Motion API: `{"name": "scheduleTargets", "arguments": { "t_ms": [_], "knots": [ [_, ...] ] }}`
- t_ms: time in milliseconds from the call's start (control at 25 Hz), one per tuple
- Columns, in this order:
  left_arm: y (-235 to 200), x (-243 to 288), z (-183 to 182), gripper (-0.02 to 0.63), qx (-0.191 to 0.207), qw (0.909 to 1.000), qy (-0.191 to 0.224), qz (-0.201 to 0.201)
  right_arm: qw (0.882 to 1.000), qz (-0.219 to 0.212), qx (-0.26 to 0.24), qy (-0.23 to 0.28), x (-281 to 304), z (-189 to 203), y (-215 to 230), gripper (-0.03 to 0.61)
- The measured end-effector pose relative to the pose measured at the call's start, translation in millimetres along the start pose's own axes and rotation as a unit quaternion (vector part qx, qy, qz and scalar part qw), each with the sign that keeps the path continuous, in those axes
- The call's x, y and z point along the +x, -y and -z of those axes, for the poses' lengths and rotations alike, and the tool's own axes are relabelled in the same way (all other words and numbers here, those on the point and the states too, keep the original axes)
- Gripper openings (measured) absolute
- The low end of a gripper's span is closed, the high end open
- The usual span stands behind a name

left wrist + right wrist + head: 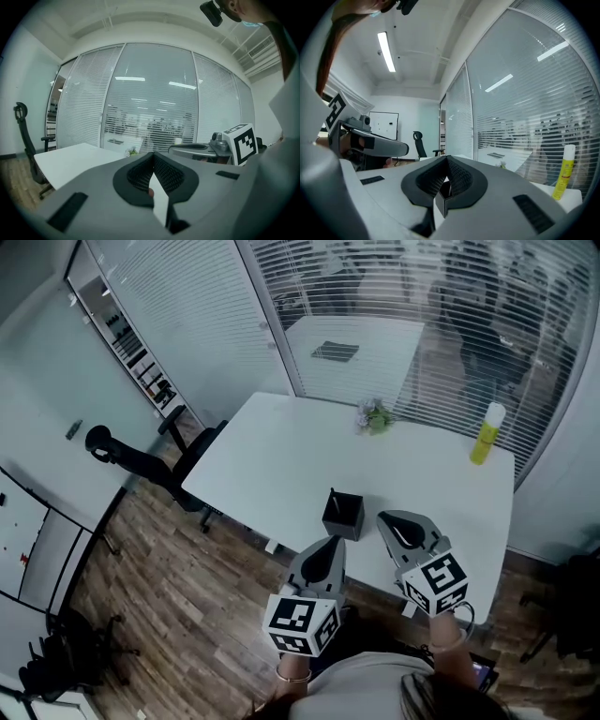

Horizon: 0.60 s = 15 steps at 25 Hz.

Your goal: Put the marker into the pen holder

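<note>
A black square pen holder (343,515) stands near the front edge of the white table (281,460). A thin dark marker (334,499) sticks up out of it, leaning left. My left gripper (329,545) hovers just in front of the holder, shut with nothing in it. My right gripper (388,520) is to the holder's right, also shut and empty. In the left gripper view the jaws of the left gripper (153,155) meet at the tips. In the right gripper view the right gripper (446,159) is likewise closed, and the holder's dark corner (442,197) shows through the gap below.
A yellow bottle (487,434) stands at the table's far right, and a small plant (374,416) at the far middle. A black office chair (141,461) is left of the table. A glass wall with blinds (403,296) runs behind. The floor (187,606) is wood.
</note>
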<state>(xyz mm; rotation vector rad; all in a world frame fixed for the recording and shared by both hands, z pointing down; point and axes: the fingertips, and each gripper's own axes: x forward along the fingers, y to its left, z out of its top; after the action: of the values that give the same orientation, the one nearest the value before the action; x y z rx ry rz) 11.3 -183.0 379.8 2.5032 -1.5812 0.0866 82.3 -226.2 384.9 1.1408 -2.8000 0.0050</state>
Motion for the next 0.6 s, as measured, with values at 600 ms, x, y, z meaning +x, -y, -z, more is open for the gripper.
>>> {"name": "scheduleTargets", "arguments": {
  "t_ms": [600],
  "knots": [
    [3.9, 3.6, -20.6, 0.018, 0.040, 0.9987, 0.023, 0.021, 0.999, 0.022, -0.038, 0.031, -7.2, -29.4, 0.2, 0.028]
  ]
}}
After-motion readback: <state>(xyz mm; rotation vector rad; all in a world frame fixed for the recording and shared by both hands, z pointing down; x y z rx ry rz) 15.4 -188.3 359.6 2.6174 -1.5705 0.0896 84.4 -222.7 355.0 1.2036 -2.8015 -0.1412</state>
